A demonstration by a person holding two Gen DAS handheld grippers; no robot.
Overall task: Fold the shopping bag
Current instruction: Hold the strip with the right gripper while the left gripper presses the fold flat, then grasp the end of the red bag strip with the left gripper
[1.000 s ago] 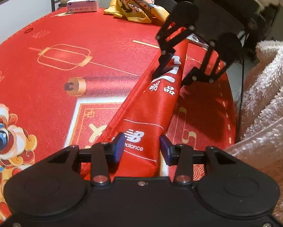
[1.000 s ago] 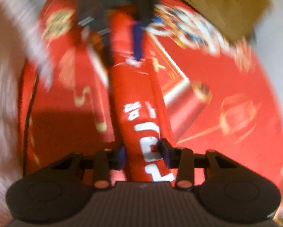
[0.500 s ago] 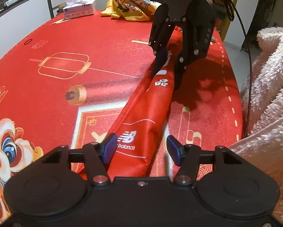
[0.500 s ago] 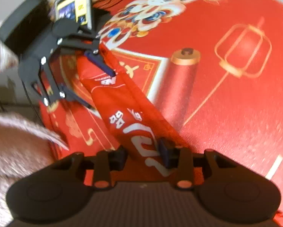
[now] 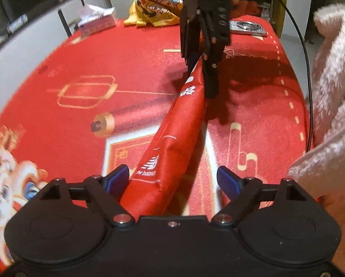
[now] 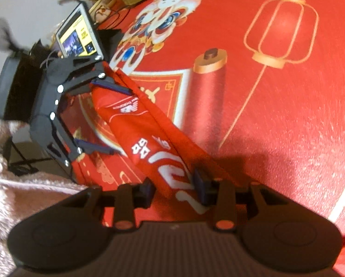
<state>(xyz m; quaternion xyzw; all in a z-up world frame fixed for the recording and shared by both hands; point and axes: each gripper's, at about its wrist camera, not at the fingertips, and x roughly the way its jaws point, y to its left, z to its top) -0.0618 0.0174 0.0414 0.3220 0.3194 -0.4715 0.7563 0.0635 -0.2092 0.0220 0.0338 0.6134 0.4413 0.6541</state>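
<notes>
The red shopping bag [image 5: 172, 138], folded into a long narrow strip with white lettering, stretches over the red printed tablecloth [image 5: 84, 64]. My left gripper [image 5: 172, 180] is open, and the bag's logo end lies loose between its spread blue pads, closer to the left one. At the far end my right gripper [image 5: 196, 62] is shut on the bag and holds that end up. In the right wrist view my right gripper [image 6: 173, 187] pinches the lettered end of the bag [image 6: 144, 133], and the left gripper [image 6: 121, 121] stands open around the other end.
A yellow printed cloth [image 5: 156, 9], a tissue box [image 5: 96, 20] and a dark flat item [image 5: 246, 26] lie at the table's far side. A fluffy pale sleeve [image 5: 334, 92] and a cable [image 5: 307, 69] hang on the right. A lit tablet [image 6: 80, 37] stands behind the left gripper.
My left gripper has opened and let go of the bag's logo end. The right gripper kept its hold, turned and lifted its end higher.
</notes>
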